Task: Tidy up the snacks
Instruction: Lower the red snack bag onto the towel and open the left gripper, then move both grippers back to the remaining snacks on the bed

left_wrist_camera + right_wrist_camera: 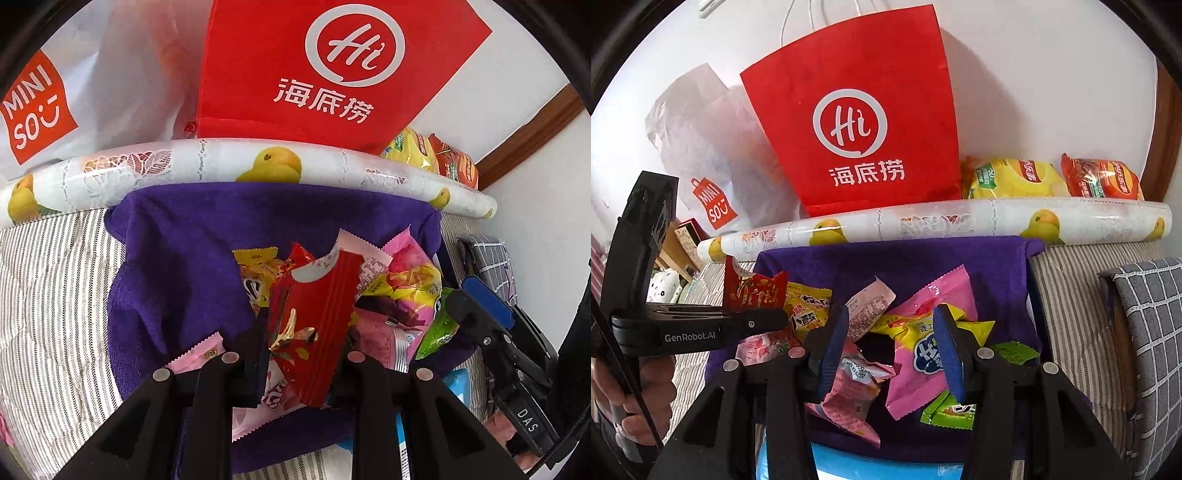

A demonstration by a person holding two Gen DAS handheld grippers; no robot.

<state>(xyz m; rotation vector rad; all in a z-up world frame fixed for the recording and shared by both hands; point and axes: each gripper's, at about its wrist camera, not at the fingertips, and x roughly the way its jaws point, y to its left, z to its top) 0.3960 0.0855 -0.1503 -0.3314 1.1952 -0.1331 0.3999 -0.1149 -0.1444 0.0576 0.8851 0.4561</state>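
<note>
Several snack packets lie piled on a purple towel (173, 258) (908, 258). My left gripper (303, 354) is shut on a red packet (317, 314), which it holds just above the pile. From the right wrist view, that left gripper (772, 318) reaches in from the left with the red packet (753, 291) at its tip. My right gripper (892, 350) hovers over the pile with its blue pads (833, 343) apart and nothing pinched. A pink packet with a blue logo (919, 354) and a crumpled pink packet (849, 402) lie below it. A green packet (949, 410) lies at the right.
A red paper bag (857, 129) and a white plastic bag (713, 155) stand against the wall behind a mango-print roll (960, 218). Yellow (1008, 181) and orange (1100, 177) chip bags lie at the back right. A grey checked cushion (1145, 314) lies right on the striped cover (48, 295).
</note>
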